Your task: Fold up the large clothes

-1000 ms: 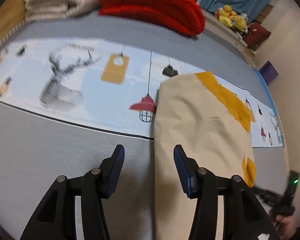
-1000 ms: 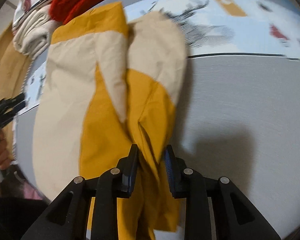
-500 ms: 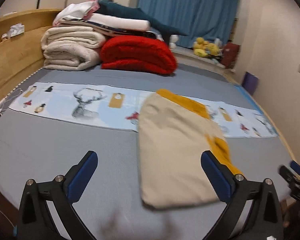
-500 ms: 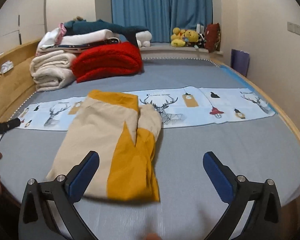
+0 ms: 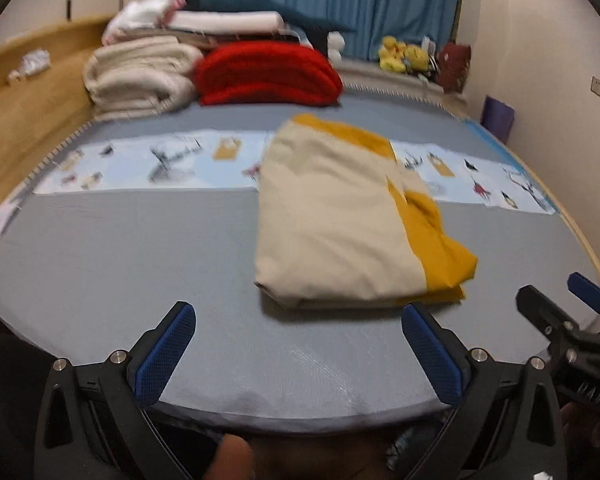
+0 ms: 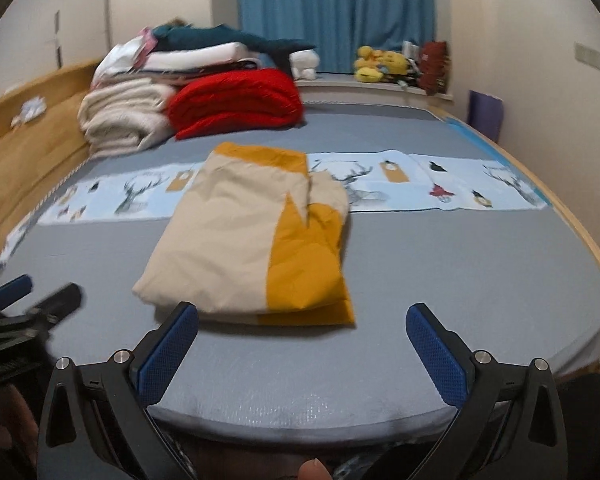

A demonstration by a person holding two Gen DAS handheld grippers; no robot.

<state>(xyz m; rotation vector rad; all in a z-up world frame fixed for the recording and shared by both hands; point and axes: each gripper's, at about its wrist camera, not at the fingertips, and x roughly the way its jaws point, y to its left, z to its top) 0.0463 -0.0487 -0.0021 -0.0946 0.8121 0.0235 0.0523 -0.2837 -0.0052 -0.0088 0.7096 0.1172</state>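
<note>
A beige and mustard-yellow garment (image 5: 340, 220) lies folded flat in a rectangle on the grey bed (image 5: 120, 260); it also shows in the right wrist view (image 6: 256, 240). My left gripper (image 5: 296, 352) is wide open and empty, held back over the bed's near edge, short of the garment. My right gripper (image 6: 302, 350) is wide open and empty, also back at the near edge, in front of the garment. The right gripper shows at the right edge of the left wrist view (image 5: 572, 320), and the left gripper at the left edge of the right wrist view (image 6: 24, 304).
A red blanket (image 5: 264, 76), a cream blanket (image 5: 140, 72) and stacked folded clothes (image 5: 220, 20) sit at the bed's far side. A light-blue printed strip (image 5: 140, 164) crosses the bed. A wooden bed frame (image 5: 16, 120) runs on the left, and plush toys (image 5: 404, 56) sit by blue curtains.
The right gripper let go of the yellow fabric and opened wide. Both grippers pulled back from the garment to the bed's near edge. The garment now lies folded and free.
</note>
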